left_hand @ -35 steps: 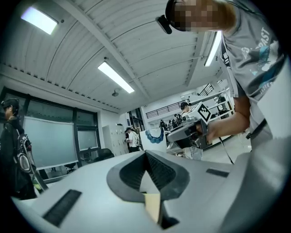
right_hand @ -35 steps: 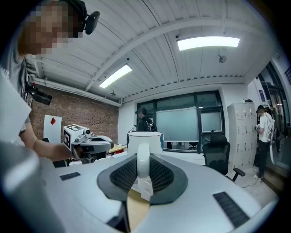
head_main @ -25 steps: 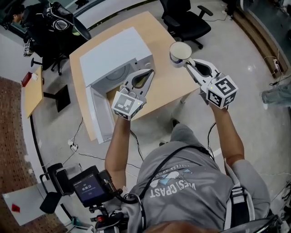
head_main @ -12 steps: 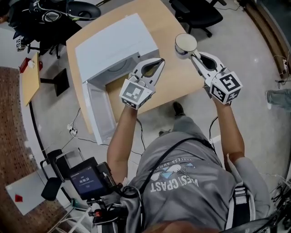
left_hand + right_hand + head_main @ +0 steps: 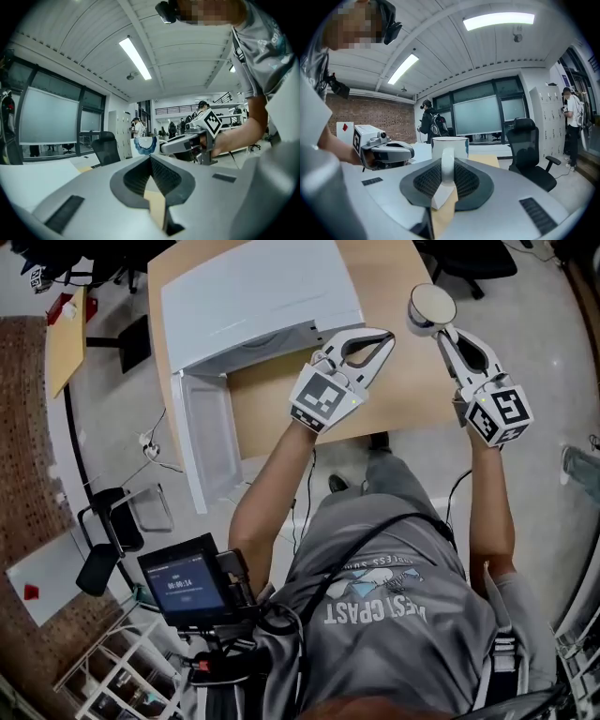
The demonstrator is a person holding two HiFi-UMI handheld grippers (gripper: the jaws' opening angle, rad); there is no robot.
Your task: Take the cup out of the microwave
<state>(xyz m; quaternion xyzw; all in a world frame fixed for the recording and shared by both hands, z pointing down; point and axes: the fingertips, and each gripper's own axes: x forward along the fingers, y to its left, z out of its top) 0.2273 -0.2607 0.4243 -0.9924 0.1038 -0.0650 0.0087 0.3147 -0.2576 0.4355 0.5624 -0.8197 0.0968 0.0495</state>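
A white cup (image 5: pixel 431 304) with a blue band hangs over the wooden table's (image 5: pixel 281 404) right part, outside the microwave (image 5: pixel 253 296). My right gripper (image 5: pixel 441 326) is shut on the cup's handle; in the right gripper view the handle stands upright between the pads, with the cup (image 5: pixel 450 146) just beyond the right gripper (image 5: pixel 447 164). My left gripper (image 5: pixel 386 335) is shut with nothing in it, hovering over the table between the microwave and the cup. In the left gripper view the left gripper (image 5: pixel 150 158) points at the cup (image 5: pixel 144 145).
The microwave door (image 5: pixel 211 442) hangs open past the table's near-left edge. A black office chair (image 5: pixel 469 254) stands beyond the table. A tablet on a stand (image 5: pixel 183 582) is at my left side. A small wooden desk (image 5: pixel 66 329) is at far left.
Both grippers have moved right across the table, away from the microwave's opening, the right one carrying the cup along. Their jaws look unchanged.
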